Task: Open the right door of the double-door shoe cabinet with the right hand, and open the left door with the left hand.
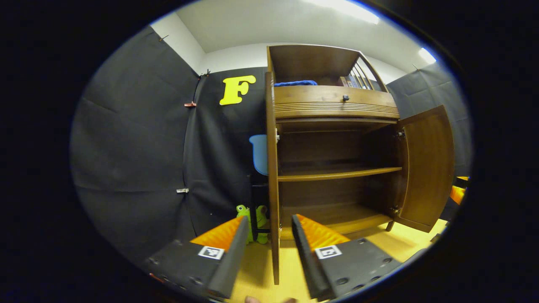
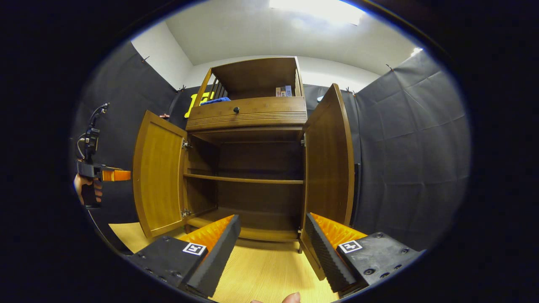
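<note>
Cabinet: the shoe cabinet (image 2: 248, 168) stands on a pale wooden floor (image 2: 261, 273) against the black cloth wall; both lower doors are swung out and the inside is bare wood; one shelf (image 2: 244, 180) crosses the middle.
Left door: in the left gripper view the left door (image 1: 273, 176) is seen edge-on, a thin upright strip running down between the two fingers; in the right gripper view the same door (image 2: 158, 176) shows its broad inner face, swung out wide on two hinges.
Right door: in the right gripper view the right door (image 2: 328, 168) stands out toward the camera, its lower edge beside the right-hand finger; whether they touch cannot be told; in the left gripper view it (image 1: 427, 168) shows its inner face, opened wide.
Left gripper: the left gripper (image 1: 269, 244) has its fingers spread apart, one on each side of the left door's edge, not pressing on it; in the right gripper view it (image 2: 116, 175) is seen at the far left, held by a hand (image 2: 86, 189), beside the left door.
Right gripper: the right gripper (image 2: 271, 240) is likewise spread, gripping nothing.
Upper part: a drawer (image 2: 248, 112) with a dark knob (image 2: 236, 110) sits above the doors; a blue cloth (image 1: 294, 83) lies in the open top compartment.
Left gripper view extras: a green toy (image 1: 252, 227) on the floor and a blue shape (image 1: 260, 153) behind the left door.
</note>
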Action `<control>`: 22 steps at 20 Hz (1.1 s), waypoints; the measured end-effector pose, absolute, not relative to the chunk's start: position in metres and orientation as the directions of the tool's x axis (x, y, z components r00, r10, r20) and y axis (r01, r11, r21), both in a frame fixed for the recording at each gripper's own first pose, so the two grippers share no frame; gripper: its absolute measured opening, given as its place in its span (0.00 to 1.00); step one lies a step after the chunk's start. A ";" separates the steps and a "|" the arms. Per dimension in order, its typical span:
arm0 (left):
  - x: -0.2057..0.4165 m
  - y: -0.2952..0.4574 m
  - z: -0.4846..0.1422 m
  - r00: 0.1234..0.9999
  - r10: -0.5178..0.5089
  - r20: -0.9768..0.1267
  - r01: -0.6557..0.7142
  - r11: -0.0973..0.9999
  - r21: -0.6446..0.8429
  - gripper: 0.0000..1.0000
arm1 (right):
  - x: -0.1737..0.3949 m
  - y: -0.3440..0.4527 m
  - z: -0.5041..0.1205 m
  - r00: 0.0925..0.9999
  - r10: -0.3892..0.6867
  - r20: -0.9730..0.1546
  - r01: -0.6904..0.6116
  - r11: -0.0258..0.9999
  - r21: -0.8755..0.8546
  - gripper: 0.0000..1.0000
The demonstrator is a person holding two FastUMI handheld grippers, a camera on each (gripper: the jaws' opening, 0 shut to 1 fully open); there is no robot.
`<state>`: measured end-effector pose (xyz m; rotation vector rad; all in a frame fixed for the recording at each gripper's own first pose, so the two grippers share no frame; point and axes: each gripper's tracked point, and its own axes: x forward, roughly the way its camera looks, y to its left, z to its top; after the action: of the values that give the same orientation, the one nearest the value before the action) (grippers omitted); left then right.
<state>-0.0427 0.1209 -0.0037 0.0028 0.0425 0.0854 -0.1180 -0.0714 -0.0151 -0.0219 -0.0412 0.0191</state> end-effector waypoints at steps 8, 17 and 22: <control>-0.062 0.043 -0.001 1.000 0.028 -0.006 -0.028 0.999 0.025 1.00 | -0.106 -0.067 -0.015 0.999 0.026 0.044 -0.026 1.000 -0.009 0.99; -0.070 -0.011 0.001 1.000 -0.018 0.013 0.017 1.000 0.022 1.00 | -0.098 -0.068 -0.010 0.998 0.038 0.055 -0.038 0.999 -0.013 0.99; -0.072 -0.029 -0.004 1.000 -0.015 0.013 0.015 1.000 0.019 1.00 | -0.093 -0.072 -0.018 0.998 0.036 0.042 -0.036 0.999 -0.001 0.99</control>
<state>-0.0722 -0.0294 -0.0040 0.0189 -0.0132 -0.0150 -0.0935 -0.0721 -0.0177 -0.0006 -0.0418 0.0355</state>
